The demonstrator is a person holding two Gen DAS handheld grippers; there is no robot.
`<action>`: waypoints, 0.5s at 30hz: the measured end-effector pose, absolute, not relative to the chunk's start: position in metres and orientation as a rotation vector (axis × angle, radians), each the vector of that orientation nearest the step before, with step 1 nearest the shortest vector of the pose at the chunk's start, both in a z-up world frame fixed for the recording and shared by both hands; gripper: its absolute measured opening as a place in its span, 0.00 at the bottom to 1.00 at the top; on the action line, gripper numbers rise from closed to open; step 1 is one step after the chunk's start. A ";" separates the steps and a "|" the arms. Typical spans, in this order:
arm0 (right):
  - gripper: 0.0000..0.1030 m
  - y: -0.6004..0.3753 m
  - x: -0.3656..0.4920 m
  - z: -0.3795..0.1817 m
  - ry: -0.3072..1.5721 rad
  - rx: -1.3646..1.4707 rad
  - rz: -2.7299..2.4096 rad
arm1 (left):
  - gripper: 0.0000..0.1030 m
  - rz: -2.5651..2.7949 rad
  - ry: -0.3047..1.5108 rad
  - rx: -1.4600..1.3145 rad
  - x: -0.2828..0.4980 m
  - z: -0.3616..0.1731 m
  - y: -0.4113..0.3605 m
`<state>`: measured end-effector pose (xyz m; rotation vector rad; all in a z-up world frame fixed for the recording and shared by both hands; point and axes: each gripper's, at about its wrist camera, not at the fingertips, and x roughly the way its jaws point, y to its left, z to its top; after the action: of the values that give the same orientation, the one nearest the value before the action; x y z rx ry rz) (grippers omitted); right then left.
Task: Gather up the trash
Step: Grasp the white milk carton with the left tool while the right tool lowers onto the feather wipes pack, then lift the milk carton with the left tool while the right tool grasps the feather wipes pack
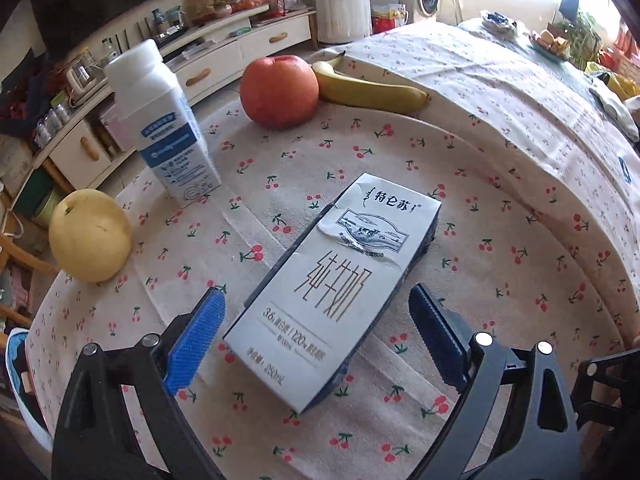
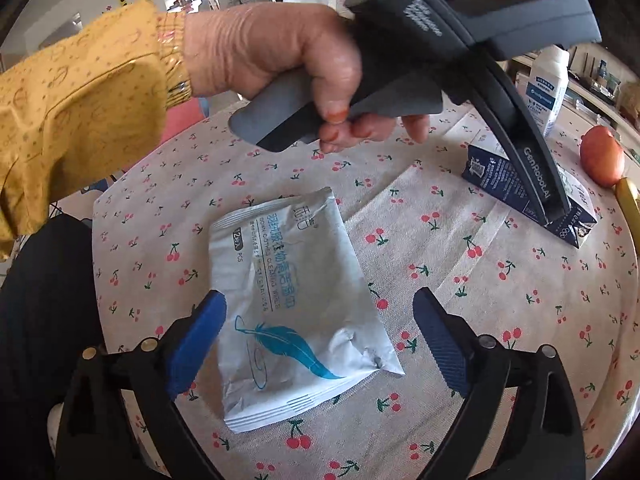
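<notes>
Lying flat on the cherry-print counter [image 1: 460, 184], the milk carton [image 1: 332, 292] is positioned between the spread fingers of the left gripper [image 1: 316, 332], untouched. The wipes packet [image 2: 296, 316] is likewise bracketed by the right gripper [image 2: 316, 336], whose fingers are released, gripping nothing.

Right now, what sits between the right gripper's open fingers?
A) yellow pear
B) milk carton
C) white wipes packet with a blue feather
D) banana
C: in the right wrist view the right gripper is open, with the wipes packet lying flat on the tablecloth between its fingers.
</notes>
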<state>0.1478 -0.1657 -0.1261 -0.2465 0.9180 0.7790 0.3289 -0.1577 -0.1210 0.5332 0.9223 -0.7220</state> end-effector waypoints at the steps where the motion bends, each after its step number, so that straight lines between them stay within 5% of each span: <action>1: 0.91 -0.166 0.149 -0.128 0.924 -0.245 0.782 | 0.91 -0.728 0.934 0.545 0.333 -0.125 -0.162; 6: 0.91 -0.162 0.153 -0.131 0.927 -0.250 0.792 | 0.90 -0.751 0.955 0.578 0.340 -0.135 -0.174; 15: 0.92 -0.148 0.149 -0.136 0.920 -0.301 0.787 | 0.67 -0.716 0.934 0.484 0.326 -0.131 -0.168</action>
<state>0.1493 -0.1475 -0.1364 -0.3010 0.9196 0.7865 0.3263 -0.1679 -0.1313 0.4844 0.9337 -0.7164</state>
